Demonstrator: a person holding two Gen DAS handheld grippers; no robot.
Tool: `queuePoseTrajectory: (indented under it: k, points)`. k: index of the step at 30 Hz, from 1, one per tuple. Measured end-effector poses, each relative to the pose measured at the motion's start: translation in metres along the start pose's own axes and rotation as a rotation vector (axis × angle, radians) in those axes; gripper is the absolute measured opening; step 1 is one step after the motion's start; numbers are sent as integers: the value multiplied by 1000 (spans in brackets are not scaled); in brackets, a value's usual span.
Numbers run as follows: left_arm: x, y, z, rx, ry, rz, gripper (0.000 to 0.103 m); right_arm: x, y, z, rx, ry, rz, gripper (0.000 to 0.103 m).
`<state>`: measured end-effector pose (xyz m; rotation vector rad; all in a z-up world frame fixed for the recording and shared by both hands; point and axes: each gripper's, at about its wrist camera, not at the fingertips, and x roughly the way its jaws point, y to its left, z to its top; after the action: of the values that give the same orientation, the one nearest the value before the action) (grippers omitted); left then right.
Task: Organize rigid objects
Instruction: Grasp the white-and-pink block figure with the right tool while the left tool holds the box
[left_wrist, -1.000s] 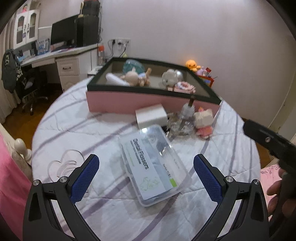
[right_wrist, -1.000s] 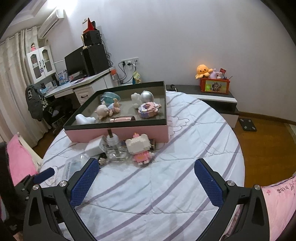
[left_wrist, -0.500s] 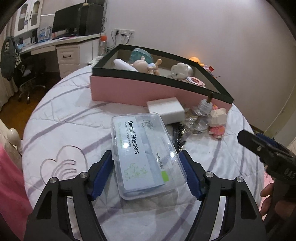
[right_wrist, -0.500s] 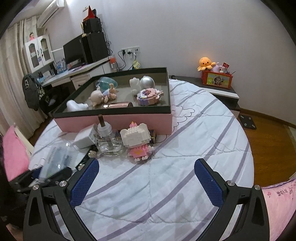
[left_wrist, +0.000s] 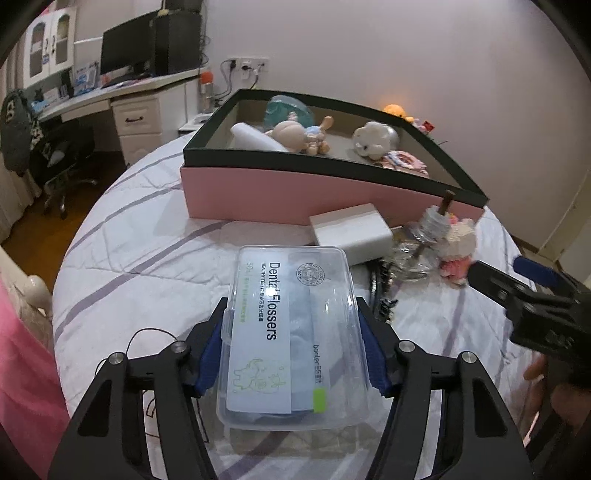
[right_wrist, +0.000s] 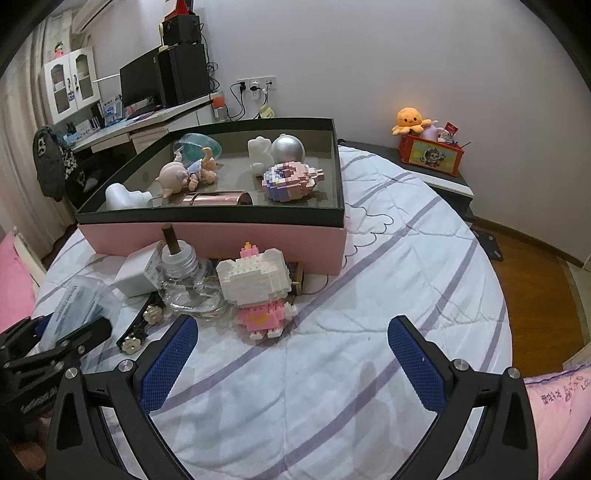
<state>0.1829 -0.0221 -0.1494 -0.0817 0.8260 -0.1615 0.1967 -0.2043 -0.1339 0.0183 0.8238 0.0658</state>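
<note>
A clear plastic box labelled Dental Flossers (left_wrist: 291, 314) lies on the striped bed cover (left_wrist: 147, 258). My left gripper (left_wrist: 291, 354) is closing on it, and its blue pads (left_wrist: 210, 354) touch both long sides. The right wrist view shows the same box (right_wrist: 77, 306) at the far left. My right gripper (right_wrist: 291, 365) hangs open over bare cover, just short of a white and pink brick cat figure (right_wrist: 258, 288). Behind it lie a glass bottle (right_wrist: 181, 273) and a white charger (right_wrist: 136, 277). The pink storage box (right_wrist: 221, 236) with a dark rim holds several toys.
A black strip with metal studs (right_wrist: 140, 328) lies beside the bottle. A desk with a monitor (left_wrist: 125, 55) and an office chair (left_wrist: 62, 162) stand far left. A low cabinet carries a red box (right_wrist: 432, 155) and an orange plush. A pink pillow (right_wrist: 14, 280) lies at the left.
The left jaws have narrowed from wide open to the sides of the flossers box, and the gripper moved closer over it. The right gripper has come forward and down toward the brick cat.
</note>
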Motion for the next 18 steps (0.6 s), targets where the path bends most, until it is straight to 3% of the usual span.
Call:
queuePoseTrajectory:
  k: [9, 13, 14, 16, 18]
  points:
    - [-9, 6, -1, 9, -25, 6, 64, 21, 3, 8, -45, 37, -38, 103]
    - [-10, 7, -1, 11, -25, 4, 64, 30, 4, 11, -61, 52, -44, 98]
    - [-10, 7, -1, 11, -25, 5, 64, 31, 5, 12, -65, 51, -49, 95]
    - [-10, 7, 0, 11, -28, 5, 64, 35, 7, 15, -73, 56, -46, 74]
    - [-10, 9, 1, 10, -28, 6, 64, 40, 11, 15, -93, 68, -42, 66]
